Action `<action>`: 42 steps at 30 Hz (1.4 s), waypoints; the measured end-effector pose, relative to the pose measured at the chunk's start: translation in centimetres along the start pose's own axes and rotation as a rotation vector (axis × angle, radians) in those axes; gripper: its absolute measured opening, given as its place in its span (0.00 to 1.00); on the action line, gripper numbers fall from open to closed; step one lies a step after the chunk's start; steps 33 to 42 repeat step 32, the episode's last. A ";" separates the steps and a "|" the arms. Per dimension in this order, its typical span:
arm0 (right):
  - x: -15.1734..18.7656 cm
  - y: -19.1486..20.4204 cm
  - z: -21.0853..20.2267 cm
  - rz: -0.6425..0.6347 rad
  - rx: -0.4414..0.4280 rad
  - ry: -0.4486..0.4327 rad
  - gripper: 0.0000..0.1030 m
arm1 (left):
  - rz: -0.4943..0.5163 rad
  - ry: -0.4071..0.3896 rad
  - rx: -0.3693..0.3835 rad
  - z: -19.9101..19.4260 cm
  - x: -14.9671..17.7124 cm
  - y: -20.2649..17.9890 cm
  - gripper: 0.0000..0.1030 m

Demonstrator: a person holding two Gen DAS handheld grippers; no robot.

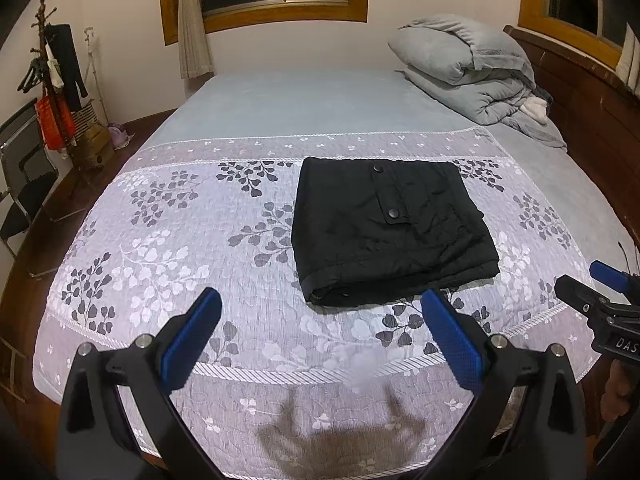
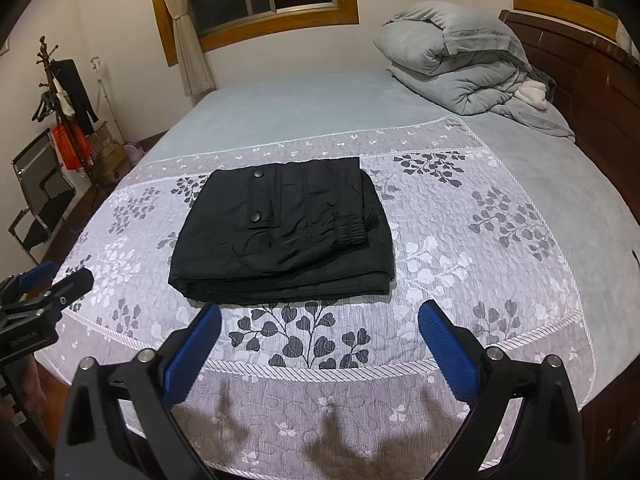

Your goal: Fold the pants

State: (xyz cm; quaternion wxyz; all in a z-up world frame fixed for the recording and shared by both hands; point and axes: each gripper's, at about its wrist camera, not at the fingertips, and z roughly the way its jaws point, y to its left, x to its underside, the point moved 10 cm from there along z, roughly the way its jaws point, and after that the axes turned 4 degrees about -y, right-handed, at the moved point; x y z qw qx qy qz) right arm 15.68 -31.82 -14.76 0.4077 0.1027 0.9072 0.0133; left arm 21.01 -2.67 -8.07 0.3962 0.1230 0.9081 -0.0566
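Observation:
Black pants (image 1: 390, 228) (image 2: 280, 236) lie folded into a neat rectangle on the floral bedspread (image 1: 180, 248) (image 2: 460, 264). A pocket flap with two snap buttons faces up, and an elastic cuff shows at the right edge in the right wrist view. My left gripper (image 1: 320, 308) hovers open above the bed's near edge, short of the pants, with nothing between its blue pads. My right gripper (image 2: 319, 322) is likewise open and empty, just in front of the pants. Each gripper appears at the other view's edge: the right gripper (image 1: 592, 284), the left gripper (image 2: 60, 276).
A folded grey duvet (image 1: 472, 76) (image 2: 460, 68) lies at the back right by the wooden headboard (image 1: 592, 104). A coat rack (image 1: 52, 80), a chair (image 1: 24, 184) and baskets stand on the floor to the left. Light blue sheet (image 1: 312, 100) covers the bed's far half.

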 end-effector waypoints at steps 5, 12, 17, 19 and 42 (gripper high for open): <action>0.1 0.1 0.0 0.000 -0.003 0.002 0.96 | 0.007 0.003 -0.001 0.1 -0.1 -0.2 0.97; 0.2 -0.1 0.1 0.001 0.001 0.010 0.96 | -0.005 0.010 0.012 0.4 0.0 -0.1 0.97; 0.2 -0.1 0.1 0.002 0.002 0.014 0.96 | 0.008 0.004 0.016 0.4 0.0 -0.3 0.97; 0.3 -0.1 0.3 0.004 0.002 0.017 0.96 | 0.010 0.005 0.017 0.4 0.0 -0.4 0.97; 0.2 -0.4 0.3 0.019 0.005 0.013 0.96 | 0.012 0.024 0.001 0.9 0.2 -0.1 0.97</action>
